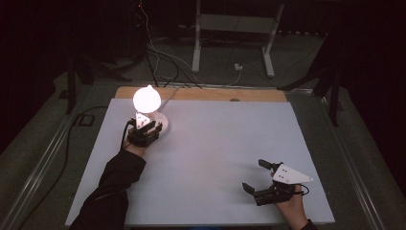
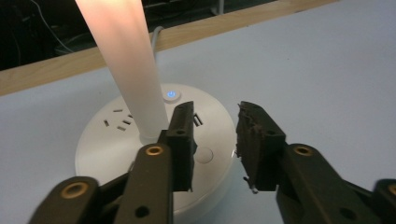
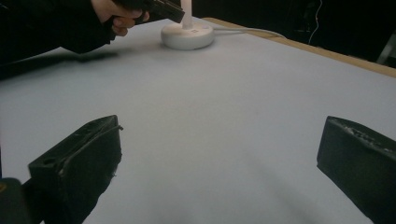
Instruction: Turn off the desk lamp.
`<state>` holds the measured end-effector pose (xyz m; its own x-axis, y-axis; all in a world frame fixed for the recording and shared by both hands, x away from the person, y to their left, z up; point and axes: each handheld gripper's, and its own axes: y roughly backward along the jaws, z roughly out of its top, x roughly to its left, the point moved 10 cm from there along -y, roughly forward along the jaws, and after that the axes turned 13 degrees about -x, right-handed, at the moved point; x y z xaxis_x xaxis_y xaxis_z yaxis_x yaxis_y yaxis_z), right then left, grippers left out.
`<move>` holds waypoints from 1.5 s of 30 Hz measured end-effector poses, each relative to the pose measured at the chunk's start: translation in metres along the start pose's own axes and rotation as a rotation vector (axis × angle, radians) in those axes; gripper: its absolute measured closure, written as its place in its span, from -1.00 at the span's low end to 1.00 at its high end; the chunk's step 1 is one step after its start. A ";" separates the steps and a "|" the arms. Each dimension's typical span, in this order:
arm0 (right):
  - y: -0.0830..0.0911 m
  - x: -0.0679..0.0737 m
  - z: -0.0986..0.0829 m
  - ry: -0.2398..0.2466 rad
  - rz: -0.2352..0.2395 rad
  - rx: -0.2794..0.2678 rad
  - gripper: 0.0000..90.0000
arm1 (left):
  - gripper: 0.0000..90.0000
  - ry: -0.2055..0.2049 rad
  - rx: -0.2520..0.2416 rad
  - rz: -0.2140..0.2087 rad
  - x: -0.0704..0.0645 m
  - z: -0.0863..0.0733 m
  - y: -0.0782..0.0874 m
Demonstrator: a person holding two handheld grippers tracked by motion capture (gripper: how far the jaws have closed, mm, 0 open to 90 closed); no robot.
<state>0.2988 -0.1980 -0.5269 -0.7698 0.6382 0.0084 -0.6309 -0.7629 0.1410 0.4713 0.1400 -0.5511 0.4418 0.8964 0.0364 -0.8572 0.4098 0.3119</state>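
The lamp [image 1: 146,99] is glowing bright at the far left of the table [image 1: 215,158], its round white base [image 2: 93,144] sitting just inside the wooden far edge, and the left gripper [image 1: 152,125] is hovering right over the near side of that base. In the left gripper view its jaws are standing released, a clear gap between them, the left jaw just beside the foot of the lit stem [image 2: 123,60], which is rising upright and leaning slightly away. The small blue power button [image 2: 172,94] is shining on the base just beyond the jaw tips, so a touch there looks like the move that counts, and it is lying dead ahead. The right gripper [image 1: 258,178] is resting well apart from the lamp, down at the near right of the table, jaws spread wide on nothing. The left hand is clearly the nearer one.
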 end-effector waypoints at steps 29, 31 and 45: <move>0.000 0.000 -0.001 -0.001 0.004 0.006 -1.00 | 1.00 0.005 0.038 -0.030 0.006 -0.014 -0.011; -0.001 0.000 -0.001 -0.005 0.005 0.005 -1.00 | 1.00 0.002 0.041 -0.031 0.006 -0.015 -0.011; -0.001 0.000 -0.001 -0.003 0.004 0.008 -1.00 | 1.00 -0.021 0.048 -0.034 0.005 -0.018 -0.013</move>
<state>0.2989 -0.1976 -0.5284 -0.7719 0.6356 0.0124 -0.6271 -0.7645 0.1491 0.4795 0.1422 -0.5719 0.4767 0.8779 0.0449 -0.8281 0.4313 0.3582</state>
